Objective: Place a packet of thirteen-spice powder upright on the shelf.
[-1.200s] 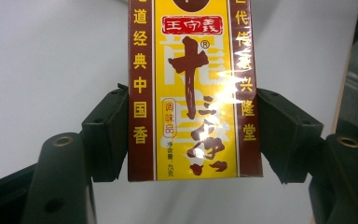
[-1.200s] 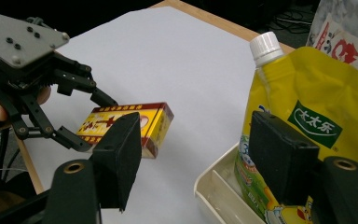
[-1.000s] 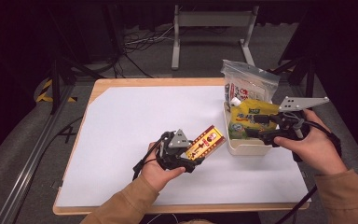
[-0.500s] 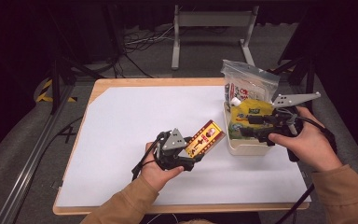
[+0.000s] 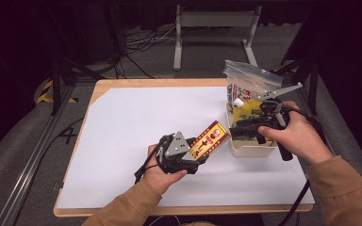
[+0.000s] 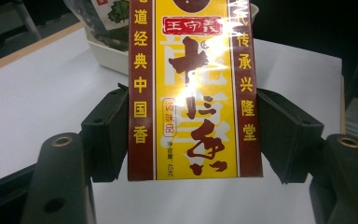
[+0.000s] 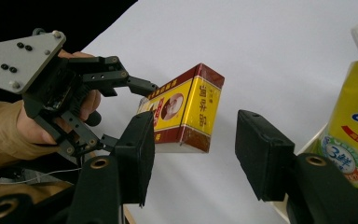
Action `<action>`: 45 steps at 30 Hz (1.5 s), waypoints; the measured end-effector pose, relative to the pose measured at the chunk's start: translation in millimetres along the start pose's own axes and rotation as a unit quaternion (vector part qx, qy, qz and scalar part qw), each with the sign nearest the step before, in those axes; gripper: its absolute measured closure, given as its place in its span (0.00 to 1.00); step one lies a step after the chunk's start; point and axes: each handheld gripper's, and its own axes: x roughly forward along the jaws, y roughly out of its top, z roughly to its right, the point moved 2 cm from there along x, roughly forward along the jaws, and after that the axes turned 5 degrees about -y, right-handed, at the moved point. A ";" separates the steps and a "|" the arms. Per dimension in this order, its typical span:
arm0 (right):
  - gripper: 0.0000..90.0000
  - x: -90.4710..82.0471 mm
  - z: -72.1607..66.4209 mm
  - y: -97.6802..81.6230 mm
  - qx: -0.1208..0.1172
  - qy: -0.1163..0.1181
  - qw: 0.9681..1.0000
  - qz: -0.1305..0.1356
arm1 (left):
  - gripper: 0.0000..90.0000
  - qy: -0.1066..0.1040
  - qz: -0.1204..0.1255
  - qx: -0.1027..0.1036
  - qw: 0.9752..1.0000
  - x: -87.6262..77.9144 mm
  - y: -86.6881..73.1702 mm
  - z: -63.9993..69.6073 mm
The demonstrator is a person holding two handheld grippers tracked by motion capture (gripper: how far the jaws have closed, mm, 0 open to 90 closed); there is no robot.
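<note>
Currently one yellow box [image 6: 196,88] sits clamped in the left tool [image 5: 195,160], while the right tool [image 7: 193,154], closing, holds nothing.

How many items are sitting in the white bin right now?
2 visible: a yellow bottle with a white cap, and a clear bag standing at the far end of the white bin. The right gripper covers part, so more may be hidden.
</note>
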 end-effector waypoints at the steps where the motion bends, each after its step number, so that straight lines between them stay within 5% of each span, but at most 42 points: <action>1: 0.54 0.8 -0.3 0.9 0.001 0.000 1.000 -0.002 | 0.36 0.000 0.000 0.000 1.000 0.0 0.0 0.0; 45: 0.56 42.8 -4.9 6.7 0.029 0.012 0.997 -0.069 | 0.36 -0.002 0.015 0.019 1.000 1.4 4.2 7.2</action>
